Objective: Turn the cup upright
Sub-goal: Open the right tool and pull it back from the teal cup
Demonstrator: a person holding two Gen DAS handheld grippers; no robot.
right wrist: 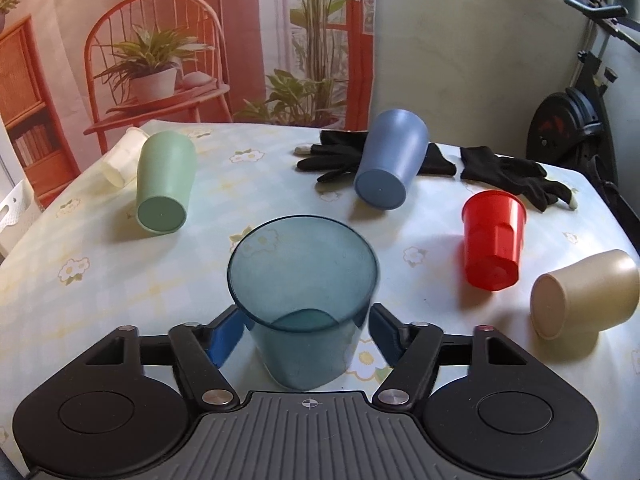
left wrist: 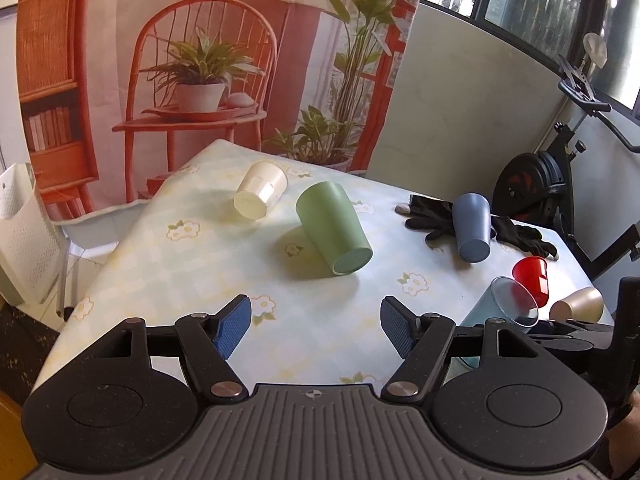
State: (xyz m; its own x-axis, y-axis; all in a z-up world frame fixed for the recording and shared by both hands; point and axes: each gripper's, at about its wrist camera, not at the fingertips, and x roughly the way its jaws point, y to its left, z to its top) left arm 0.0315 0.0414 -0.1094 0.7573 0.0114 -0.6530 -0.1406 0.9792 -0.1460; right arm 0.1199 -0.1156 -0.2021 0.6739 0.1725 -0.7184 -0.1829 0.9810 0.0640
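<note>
Floral table [right wrist: 420,220]; teal cup [right wrist: 304,308] upright between spread right tool [right wrist: 306,334]; left tool [left wrist: 316,326] apart.

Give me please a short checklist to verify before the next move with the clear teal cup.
1. Clear teal cup is between the fingers of the right gripper: ok.
2. Pads firmly touch the cup: cannot tell.
3. Cup mouth points up: ok, though it looks a little tilted.
4. Cup bottom rests on the table: cannot tell.
5. Red cup and beige cup stand apart from the teal cup: ok.
6. Left gripper open and empty, short of the lying green cup: ok.
</note>
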